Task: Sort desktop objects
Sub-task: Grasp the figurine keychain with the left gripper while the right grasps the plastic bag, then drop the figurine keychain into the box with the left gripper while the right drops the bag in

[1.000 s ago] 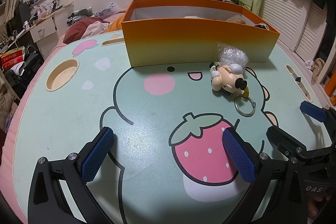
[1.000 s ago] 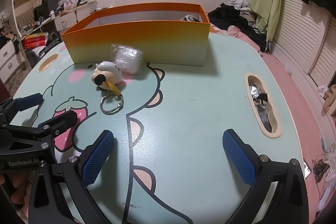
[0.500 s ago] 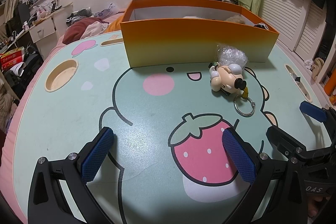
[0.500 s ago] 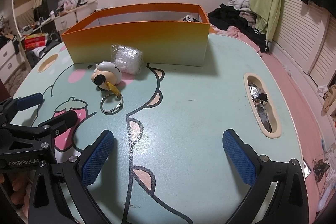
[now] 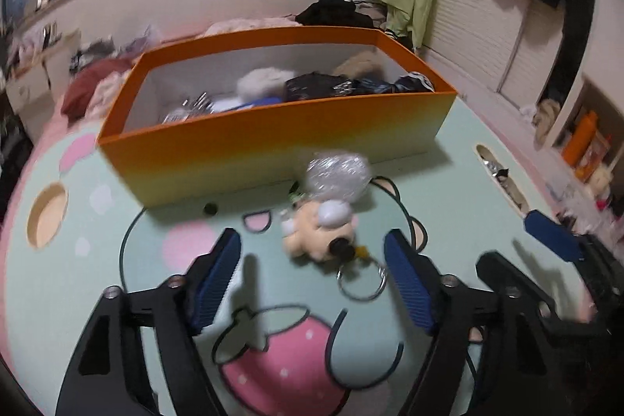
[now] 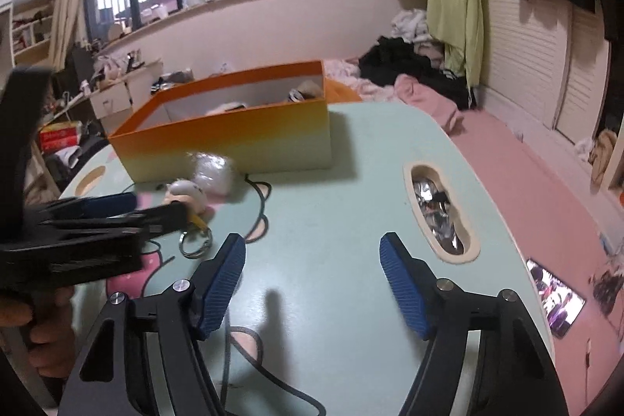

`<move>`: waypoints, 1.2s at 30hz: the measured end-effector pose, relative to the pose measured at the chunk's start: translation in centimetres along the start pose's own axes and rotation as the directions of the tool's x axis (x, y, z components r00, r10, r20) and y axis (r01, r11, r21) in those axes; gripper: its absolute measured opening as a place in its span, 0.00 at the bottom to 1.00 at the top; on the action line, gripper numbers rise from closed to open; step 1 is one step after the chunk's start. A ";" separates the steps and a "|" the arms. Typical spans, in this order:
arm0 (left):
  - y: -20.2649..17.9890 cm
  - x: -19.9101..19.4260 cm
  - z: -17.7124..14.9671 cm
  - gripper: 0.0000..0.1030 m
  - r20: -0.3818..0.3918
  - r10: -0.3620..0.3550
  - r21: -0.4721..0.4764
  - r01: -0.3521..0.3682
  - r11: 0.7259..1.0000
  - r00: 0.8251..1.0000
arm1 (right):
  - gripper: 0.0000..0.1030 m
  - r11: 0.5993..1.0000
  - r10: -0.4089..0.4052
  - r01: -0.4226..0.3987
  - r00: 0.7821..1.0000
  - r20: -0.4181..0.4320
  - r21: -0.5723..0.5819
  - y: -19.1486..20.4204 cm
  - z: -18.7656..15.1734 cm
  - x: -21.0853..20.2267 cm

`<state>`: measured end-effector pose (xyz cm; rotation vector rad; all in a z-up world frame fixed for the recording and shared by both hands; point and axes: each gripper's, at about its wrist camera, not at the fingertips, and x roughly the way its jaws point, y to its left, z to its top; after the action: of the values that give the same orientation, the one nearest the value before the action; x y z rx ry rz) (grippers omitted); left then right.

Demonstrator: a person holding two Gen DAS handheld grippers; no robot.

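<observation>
Left wrist view: the left gripper (image 5: 312,275) hangs over the surface (image 5: 117,260), jaws apart and just narrowing, the keychain toy (image 5: 319,232) ahead of them, untouched, lying before the orange box (image 5: 273,143) beside a plastic wad (image 5: 337,174). The right gripper (image 6: 312,275), jaws likewise narrowing, holds nothing.

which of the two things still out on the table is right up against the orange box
The clear plastic-wrapped bundle: it sits at the foot of the box. The figure keychain lies on its near side, toward the left gripper.
</observation>
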<state>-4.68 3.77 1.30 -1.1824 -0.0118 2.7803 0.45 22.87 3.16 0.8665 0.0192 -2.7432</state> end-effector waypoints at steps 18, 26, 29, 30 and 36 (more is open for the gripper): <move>4.3 -5.0 -2.9 0.39 0.100 0.011 -0.033 -0.007 0.999 0.995 | 0.56 0.997 -0.031 0.032 0.999 0.021 -0.070 1.6 -0.1 -0.4; 6.1 -6.1 -2.1 0.39 0.140 0.028 -0.079 -0.017 0.997 0.990 | 0.57 0.995 0.061 -0.072 0.985 -0.163 -0.063 3.5 3.3 4.2; 6.2 -6.4 -2.0 0.39 0.150 0.024 -0.084 -0.011 0.996 0.988 | 0.57 0.990 0.137 -0.137 0.964 -0.228 0.019 4.1 5.5 6.7; 6.2 -6.4 -2.0 0.39 0.154 0.019 -0.082 -0.006 0.997 0.988 | 0.57 0.989 0.149 -0.148 0.959 -0.241 0.022 4.6 6.1 7.6; 6.0 -6.6 -2.0 0.39 0.159 0.014 -0.078 -0.001 0.997 0.987 | 0.31 0.997 0.040 -0.055 0.968 -0.249 -0.051 6.0 5.9 10.0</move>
<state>0.65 -3.05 4.31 -0.9733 -0.1308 2.8977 -9.23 14.12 2.79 1.1717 0.1232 -2.5596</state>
